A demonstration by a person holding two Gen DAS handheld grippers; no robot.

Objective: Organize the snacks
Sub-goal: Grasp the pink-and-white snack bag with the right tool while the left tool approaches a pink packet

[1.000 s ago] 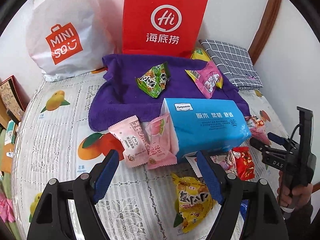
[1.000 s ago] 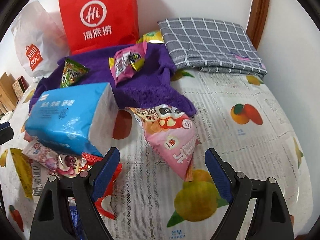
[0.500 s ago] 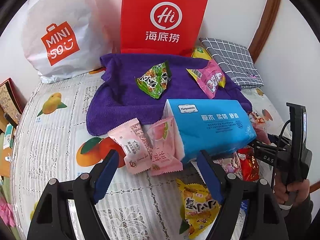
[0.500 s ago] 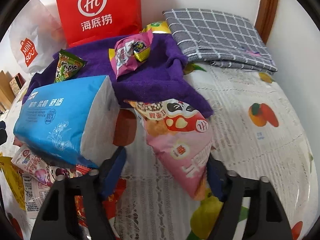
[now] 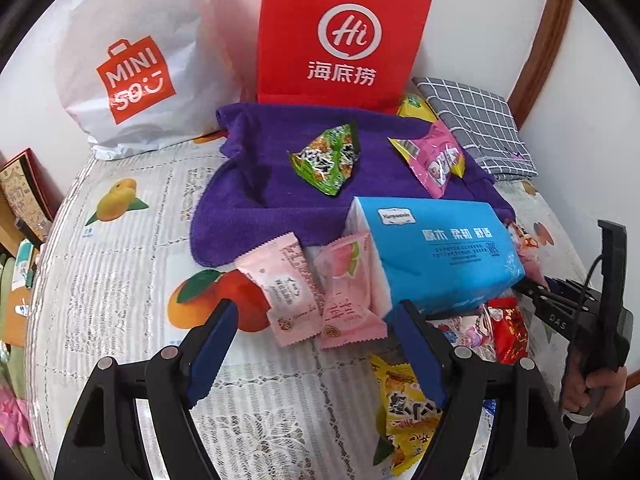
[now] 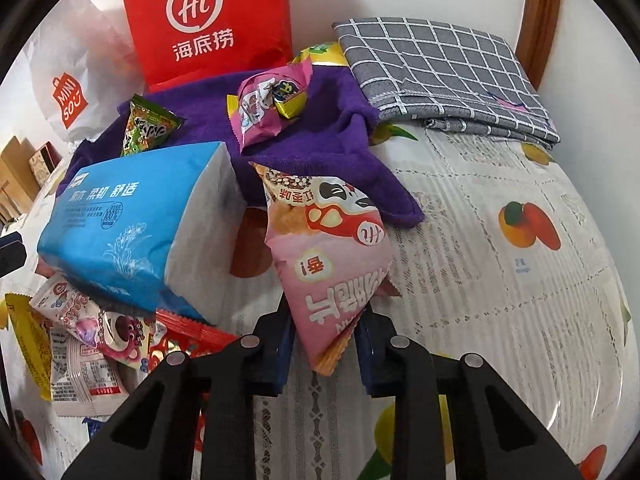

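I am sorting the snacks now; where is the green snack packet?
In the left wrist view, the green snack packet lies on the purple towel, left of the pink packet, behind the blue tissue pack.

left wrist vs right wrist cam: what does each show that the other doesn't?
Left wrist only: the two pale pink sachets, the open left tool with nothing between its fingers, and the person's hand on the right handle.

Right wrist only: the right tool closing on the bottom corner of the pink triangular snack bag, and the mango print on the tablecloth.

Both: the blue tissue pack, purple towel, red Haidilao bag, white Miniso bag, green snack packet and grey checked cloth.
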